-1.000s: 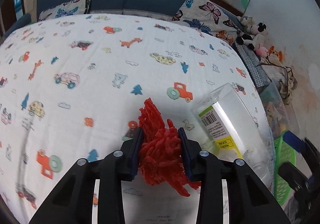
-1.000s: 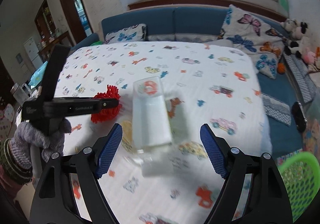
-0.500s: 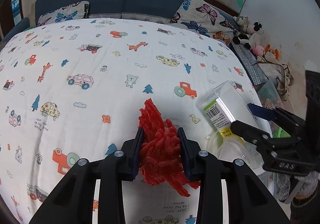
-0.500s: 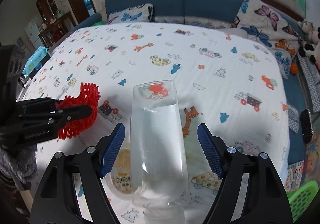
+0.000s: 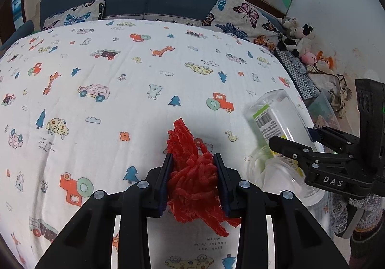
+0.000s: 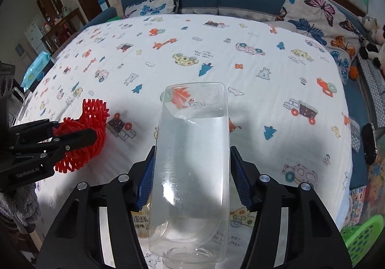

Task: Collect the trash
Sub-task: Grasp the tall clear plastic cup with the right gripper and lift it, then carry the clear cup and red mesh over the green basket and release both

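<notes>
- Your right gripper [image 6: 191, 168] has come down and forward over the clear plastic bottle [image 6: 192, 160] since a second ago; then its jaws stood wide around the bottle, now they are closing, and the blue pads sit at the bottle's two flanks, touching or all but touching.
- The bottle lies on its side on the bed [image 6: 216, 52], neck toward you, near the front right corner of the printed sheet.
- Your left gripper [image 5: 193, 180] has not shifted; its jaws stay clamped on the red mesh netting [image 5: 192, 172], held just above the sheet.
- That likely means the second piece of trash is nearly secured; I judge the lift can follow once the pads bite.
- The bed's right edge runs just beside the bottle, and a green basket [image 6: 363, 237] sits below it, low and to your right.
- Your two grippers are near each other, so I would lift the bottle straight up first.
- The middle of the bed is bare sheet.
</notes>
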Action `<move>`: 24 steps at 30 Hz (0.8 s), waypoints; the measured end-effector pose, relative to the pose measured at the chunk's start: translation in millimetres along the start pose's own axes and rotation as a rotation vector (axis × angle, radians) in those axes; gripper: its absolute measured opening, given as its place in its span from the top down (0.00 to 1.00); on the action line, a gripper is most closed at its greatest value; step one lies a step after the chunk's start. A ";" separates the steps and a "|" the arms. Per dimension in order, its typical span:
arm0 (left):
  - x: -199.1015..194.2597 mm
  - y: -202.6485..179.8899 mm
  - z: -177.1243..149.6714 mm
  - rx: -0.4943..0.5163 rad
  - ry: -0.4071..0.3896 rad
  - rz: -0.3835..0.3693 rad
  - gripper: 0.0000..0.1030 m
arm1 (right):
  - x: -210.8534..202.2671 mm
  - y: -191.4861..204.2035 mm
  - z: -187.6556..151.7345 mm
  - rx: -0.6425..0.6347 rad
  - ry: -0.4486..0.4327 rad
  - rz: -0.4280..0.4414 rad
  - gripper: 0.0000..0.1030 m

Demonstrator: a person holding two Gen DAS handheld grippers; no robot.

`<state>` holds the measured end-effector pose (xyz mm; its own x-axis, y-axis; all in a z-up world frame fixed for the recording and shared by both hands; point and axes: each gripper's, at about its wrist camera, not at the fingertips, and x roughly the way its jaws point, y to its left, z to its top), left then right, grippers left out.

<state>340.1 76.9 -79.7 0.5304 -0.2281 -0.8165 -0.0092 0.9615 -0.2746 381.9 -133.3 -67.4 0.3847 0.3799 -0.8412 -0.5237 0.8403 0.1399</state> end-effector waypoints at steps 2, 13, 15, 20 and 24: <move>-4.0 -2.1 -0.7 0.003 -0.007 -0.004 0.68 | -9.1 -2.9 -3.2 0.016 -0.020 0.001 0.44; -35.9 -37.3 -8.7 0.059 -0.053 -0.042 0.68 | -85.3 -15.1 -33.2 0.091 -0.166 -0.017 0.47; -42.8 -46.8 -10.6 0.074 -0.062 -0.050 0.68 | -97.3 -16.6 -40.3 0.100 -0.189 -0.033 0.47; -60.9 -75.4 -17.4 0.126 -0.086 -0.077 0.68 | -127.5 -24.9 -60.2 0.131 -0.242 -0.056 0.47; -69.9 -100.8 -22.1 0.163 -0.094 -0.100 0.68 | -152.4 -36.0 -74.3 0.157 -0.274 -0.076 0.47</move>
<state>285.2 -7.4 -6.1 0.5986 -0.3161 -0.7361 0.1812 0.9485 -0.2599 285.8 -250.2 16.9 0.6197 0.3855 -0.6836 -0.3698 0.9117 0.1789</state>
